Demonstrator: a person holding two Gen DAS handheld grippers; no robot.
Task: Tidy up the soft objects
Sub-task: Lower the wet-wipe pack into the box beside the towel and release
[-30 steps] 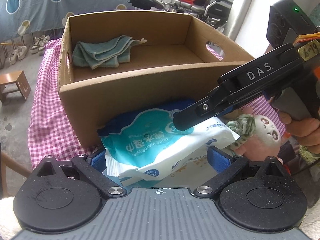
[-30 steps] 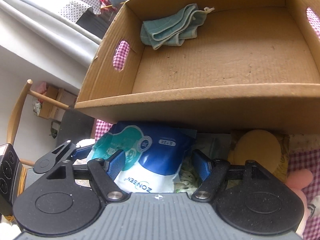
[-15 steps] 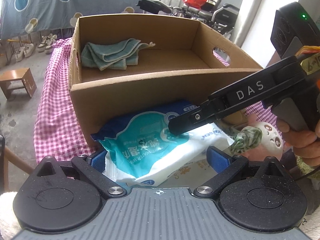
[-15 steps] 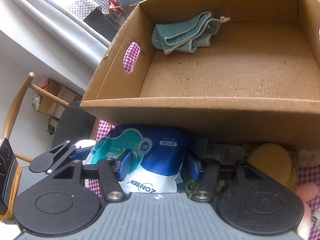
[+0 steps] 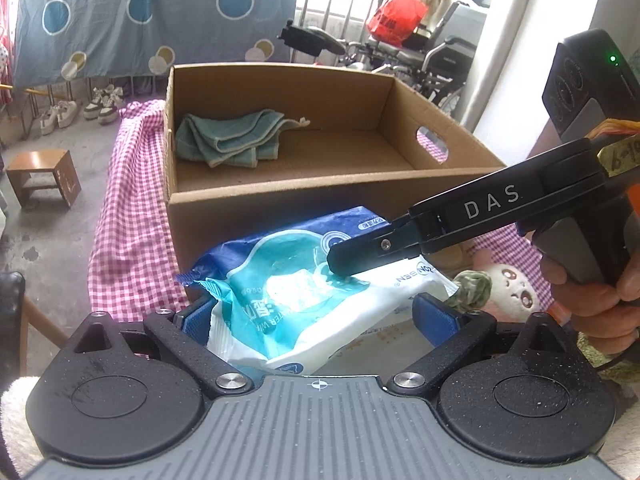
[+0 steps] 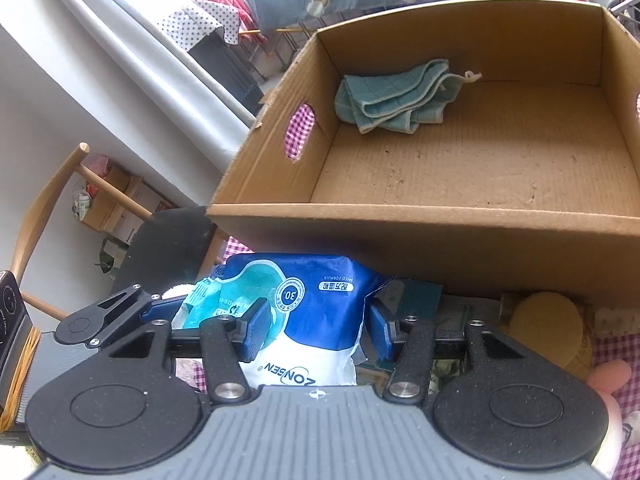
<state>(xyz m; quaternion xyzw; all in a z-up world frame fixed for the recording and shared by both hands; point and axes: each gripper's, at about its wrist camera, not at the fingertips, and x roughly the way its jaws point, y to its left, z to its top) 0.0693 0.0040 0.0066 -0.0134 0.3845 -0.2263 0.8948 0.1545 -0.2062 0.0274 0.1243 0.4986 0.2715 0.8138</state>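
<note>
A: Sitting on the gingham-covered bench (image 5: pixel 120 216) — one open cardboard box (image 5: pixel 304 200), tallest thing on it. Inside, at the far left corner, a folded teal cloth (image 5: pixel 228 140); the floor beside it is bare cardboard.

B: And the wipes?

A: Wipes pack (image 6: pixel 304 320), blue and white, lies just in front of the box's near wall, outside it. Right tongs (image 6: pixel 316 334) have just been closing and now pinch its white end — both blue pads press the wrapper, which bulges between them.

B: Left side?

A: Left tongs (image 5: pixel 316 316) stand wide apart. The pack's crumpled turquoise end lies between the pads and against the left one; the right pad is clear of it. No clamp there.

B: Smaller items?

A: White plush toy (image 5: pixel 512 284) with a painted face, right of the pack, near the hand (image 5: pixel 592 300) on the right handle. A green knitted bit (image 5: pixel 472 288) touches it. From the right wrist view, a tan round pad (image 6: pixel 548 324) tucked against the box wall.
</note>
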